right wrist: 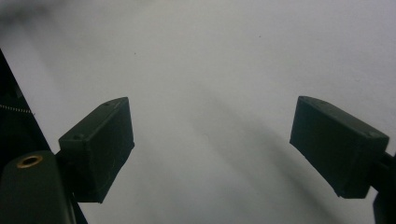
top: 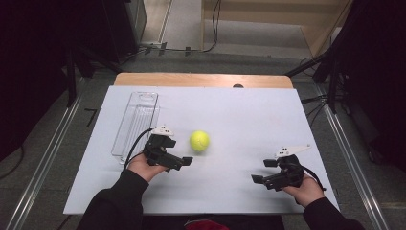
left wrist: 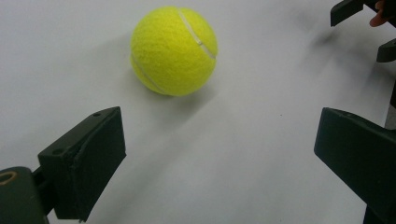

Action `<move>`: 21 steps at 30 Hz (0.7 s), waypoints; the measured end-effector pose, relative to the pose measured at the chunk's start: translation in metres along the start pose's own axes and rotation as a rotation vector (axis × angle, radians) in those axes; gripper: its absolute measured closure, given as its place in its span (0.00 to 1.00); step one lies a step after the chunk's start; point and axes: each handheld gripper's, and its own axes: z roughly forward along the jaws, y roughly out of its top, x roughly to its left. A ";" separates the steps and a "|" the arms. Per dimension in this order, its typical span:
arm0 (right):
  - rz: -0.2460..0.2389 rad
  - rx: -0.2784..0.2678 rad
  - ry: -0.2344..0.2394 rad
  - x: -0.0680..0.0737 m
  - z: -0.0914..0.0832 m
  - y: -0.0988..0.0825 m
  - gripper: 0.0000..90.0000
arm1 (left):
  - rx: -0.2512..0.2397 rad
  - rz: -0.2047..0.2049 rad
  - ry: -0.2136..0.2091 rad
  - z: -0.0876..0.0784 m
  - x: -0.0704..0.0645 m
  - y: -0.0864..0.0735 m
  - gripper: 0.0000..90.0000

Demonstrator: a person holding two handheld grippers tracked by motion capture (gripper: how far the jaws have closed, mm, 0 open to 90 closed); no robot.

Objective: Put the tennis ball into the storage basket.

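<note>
just ahead of the wide-open left hand-held gripper (left wrist: pixel 219 154), a tennis ball (left wrist: pixel 173 50) without readable writing; right hand-held gripper (right wrist: pixel 212 149) likewise spread

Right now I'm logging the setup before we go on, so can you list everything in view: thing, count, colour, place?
tennis ball: one, yellow-green, middle of the board, just ahead of the left gripper, apart from its jaws.
clear tray: one, see-through plastic, long and narrow, on the board's left part, beyond the left gripper.
white board: one, white, covers most of the table.
wooden table: one, light wood, its far edge shows beyond the board.
left gripper: one, black, open, left of the ball, held in the person's left hand.
right gripper: one, black, open, near right part of the board, over bare board.
</note>
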 end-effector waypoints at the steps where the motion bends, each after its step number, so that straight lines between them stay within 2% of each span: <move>1: 0.005 0.000 0.000 0.000 0.000 0.000 0.13 | 0.002 -0.001 0.001 0.001 0.000 0.001 0.03; 9: 0.008 -0.002 -0.010 -0.001 0.000 0.000 0.13 | 0.009 -0.013 0.002 0.006 0.000 0.010 0.03; 16: 0.008 -0.008 -0.011 -0.001 0.000 0.000 0.13 | 0.014 0.011 0.002 0.011 -0.003 0.020 0.03; 21: 0.007 -0.006 -0.007 0.000 0.000 0.001 0.13 | 0.011 0.009 0.007 0.012 -0.003 0.025 0.03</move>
